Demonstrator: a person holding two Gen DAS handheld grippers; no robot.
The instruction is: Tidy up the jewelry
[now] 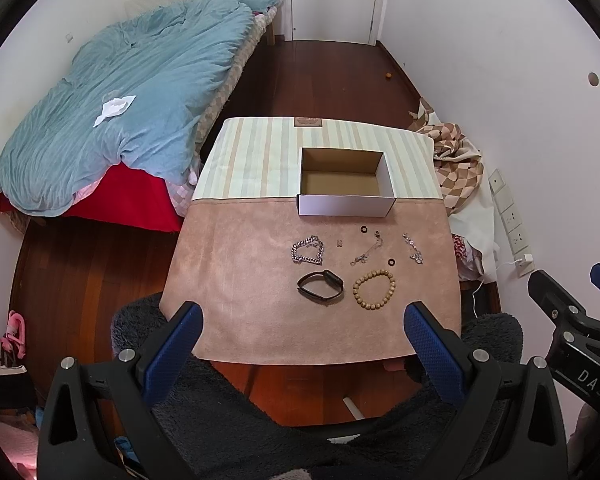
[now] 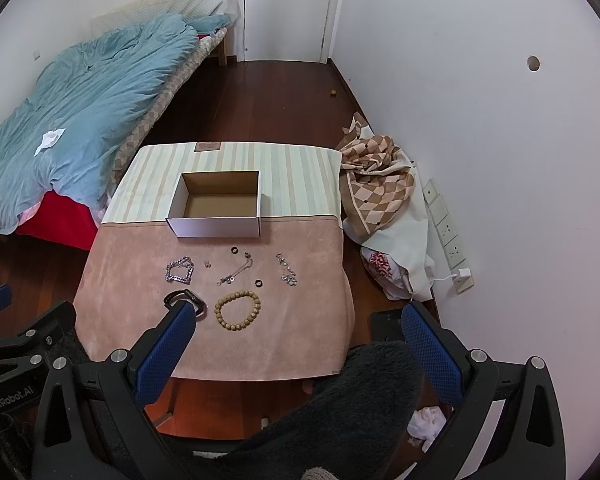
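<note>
From the left wrist, the left gripper (image 1: pixel 302 326) hangs spread wide and empty above the near edge of the table (image 1: pixel 260 320); the empty cardboard box (image 1: pixel 345 182) sits toward the far side, a silver chain (image 1: pixel 307 250), black watch (image 1: pixel 321 285) and wooden bead bracelet (image 1: pixel 374 290) on the pink cloth before it. From the right wrist, the right gripper (image 2: pixel 298 326) is likewise spread and empty; its left finger (image 2: pixel 168 344) overlaps the watch (image 2: pixel 185 299); the bead bracelet (image 2: pixel 237 310) lies just beside the watch, and the box (image 2: pixel 216 204) beyond.

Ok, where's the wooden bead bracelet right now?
The wooden bead bracelet lies on the pink mat, nearest row, just right of the black watch in both views.
</note>
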